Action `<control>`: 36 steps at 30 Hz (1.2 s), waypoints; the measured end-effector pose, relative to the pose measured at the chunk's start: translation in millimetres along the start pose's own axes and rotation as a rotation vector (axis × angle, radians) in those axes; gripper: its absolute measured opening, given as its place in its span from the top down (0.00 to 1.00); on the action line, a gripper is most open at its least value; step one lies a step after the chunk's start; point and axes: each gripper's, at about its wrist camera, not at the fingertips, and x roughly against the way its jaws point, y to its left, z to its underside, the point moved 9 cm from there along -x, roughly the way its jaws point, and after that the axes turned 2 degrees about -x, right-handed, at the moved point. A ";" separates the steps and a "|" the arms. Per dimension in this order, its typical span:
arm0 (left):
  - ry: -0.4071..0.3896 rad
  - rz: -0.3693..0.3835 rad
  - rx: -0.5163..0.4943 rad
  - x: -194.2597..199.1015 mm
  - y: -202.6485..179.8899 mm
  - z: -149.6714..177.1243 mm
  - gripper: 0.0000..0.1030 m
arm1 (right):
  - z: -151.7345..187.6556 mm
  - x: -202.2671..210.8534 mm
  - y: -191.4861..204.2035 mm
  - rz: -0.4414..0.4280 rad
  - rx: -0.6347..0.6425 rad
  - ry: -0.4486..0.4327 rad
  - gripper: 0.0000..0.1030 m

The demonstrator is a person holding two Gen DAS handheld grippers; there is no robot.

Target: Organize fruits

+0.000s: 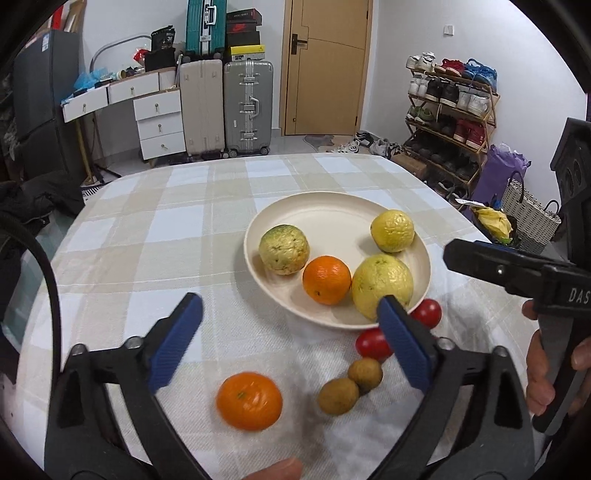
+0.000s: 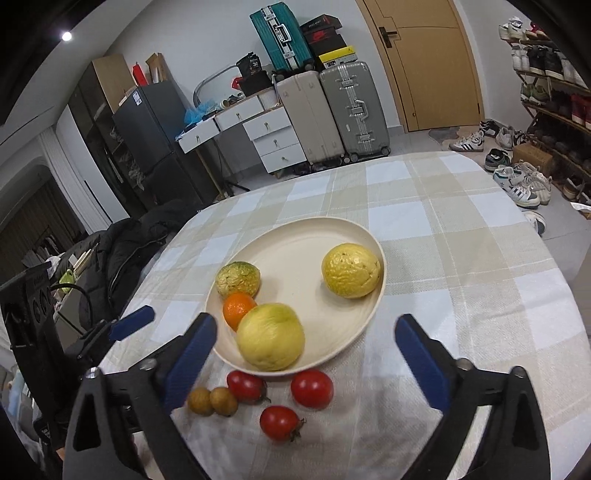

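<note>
- While both tongs gape with nothing pinched, the loose orange (image 1: 249, 401), roundish with no clear long axis, sits between the left gripper (image 1: 291, 343) fingers.
- Plate (image 2: 295, 251) lies ahead of the right gripper (image 2: 306, 354).

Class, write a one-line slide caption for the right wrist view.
Open right gripper above a plate of four citrus fruits, three tomatoes and two small brown fruits beside it.

White walls (image 1: 406, 55) and a pale tiled floor (image 2: 413, 142) are seen behind the table (image 1: 147, 236), which is covered by a beige and white checked cloth. A wooden door (image 1: 327, 66) is set in the far wall, flanked by upright suitcases (image 1: 229, 107), white drawers (image 1: 160, 123) and a loaded shoe rack (image 1: 452, 110). A dark fridge (image 2: 155, 140) is placed left, under a ceiling light (image 2: 67, 36).
</note>
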 end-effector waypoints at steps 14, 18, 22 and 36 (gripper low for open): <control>-0.045 -0.004 -0.001 75.4 7.1 30.4 0.01 | 46.6 30.6 10.9 0.047 0.088 0.007 0.00; -0.046 -0.001 -0.002 83.8 9.0 38.6 0.01 | 57.6 29.7 9.9 0.056 0.103 0.026 0.00; -0.028 -0.008 0.006 80.6 13.8 43.2 0.01 | 64.0 25.2 10.8 0.074 0.140 0.048 0.00; 0.033 -0.033 0.031 50.9 30.3 51.8 0.01 | 78.6 4.6 12.5 -0.005 0.118 0.135 0.10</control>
